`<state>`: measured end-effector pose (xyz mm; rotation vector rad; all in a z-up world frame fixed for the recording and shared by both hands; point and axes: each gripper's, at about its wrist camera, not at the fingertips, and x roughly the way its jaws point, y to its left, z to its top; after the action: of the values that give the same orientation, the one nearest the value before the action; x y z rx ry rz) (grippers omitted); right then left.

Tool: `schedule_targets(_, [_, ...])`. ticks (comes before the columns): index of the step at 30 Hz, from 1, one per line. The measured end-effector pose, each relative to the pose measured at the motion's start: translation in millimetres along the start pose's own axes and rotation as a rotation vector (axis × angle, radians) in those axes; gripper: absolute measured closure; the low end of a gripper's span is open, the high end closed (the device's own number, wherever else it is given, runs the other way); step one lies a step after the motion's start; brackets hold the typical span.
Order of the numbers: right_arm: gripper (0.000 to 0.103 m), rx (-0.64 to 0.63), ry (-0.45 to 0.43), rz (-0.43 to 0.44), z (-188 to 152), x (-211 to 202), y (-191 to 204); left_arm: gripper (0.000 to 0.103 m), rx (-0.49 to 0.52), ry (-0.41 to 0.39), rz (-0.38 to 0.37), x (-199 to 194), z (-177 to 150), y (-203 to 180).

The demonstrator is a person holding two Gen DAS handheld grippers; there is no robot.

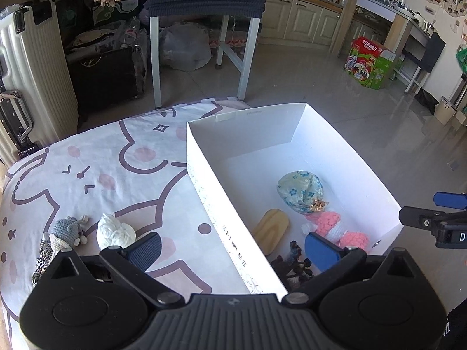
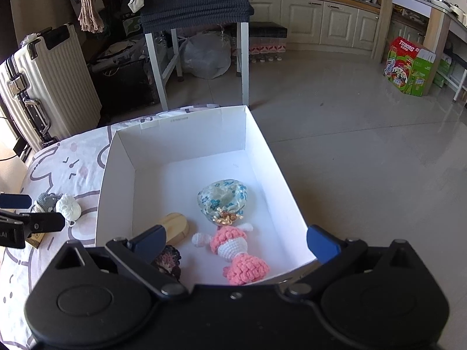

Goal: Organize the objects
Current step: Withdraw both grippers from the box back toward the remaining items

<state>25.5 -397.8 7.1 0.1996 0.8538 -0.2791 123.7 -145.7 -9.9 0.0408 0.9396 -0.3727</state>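
Observation:
A white cardboard box [image 1: 204, 192] [image 2: 116, 175] stands on the patterned bedsheet. Inside lie a blue floral pouch [image 1: 300, 191] [image 2: 223, 198], a pink crochet doll [image 1: 335, 224] [image 2: 233, 245], a wooden oval piece [image 1: 271, 227] [image 2: 175, 227] and a dark crochet item [image 1: 294, 265] [image 2: 167, 261]. On the sheet left of the box sit a white crochet toy [image 1: 113, 230] [image 2: 68, 207] and a grey crochet toy [image 1: 65, 229] [image 2: 45, 199]. My left gripper [image 1: 233, 248] is open and empty, straddling the box's left wall. My right gripper [image 2: 235, 242] is open and empty above the box's near end.
A cream suitcase [image 1: 32, 81] [image 2: 49, 81] stands at the left. A white-legged table [image 1: 204, 43] draped in dark cloth stands behind the bed. A green beer carton [image 1: 370, 62] [image 2: 408, 67] sits on the tiled floor at the right. A striped cloth item [image 1: 42, 259] lies near the grey toy.

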Motion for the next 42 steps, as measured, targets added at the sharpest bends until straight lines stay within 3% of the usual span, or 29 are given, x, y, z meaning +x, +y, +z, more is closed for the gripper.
schedule_targets(14, [0.000, -0.019, 0.007, 0.016, 6, 3, 19, 0.000, -0.074, -0.013, 0.020, -8, -5, 27])
schedule_targets(42, [0.000, -0.209, -0.006, 0.160, 29, 21, 148, 0.000, -0.256, -0.065, 0.174, -61, -40, 134])
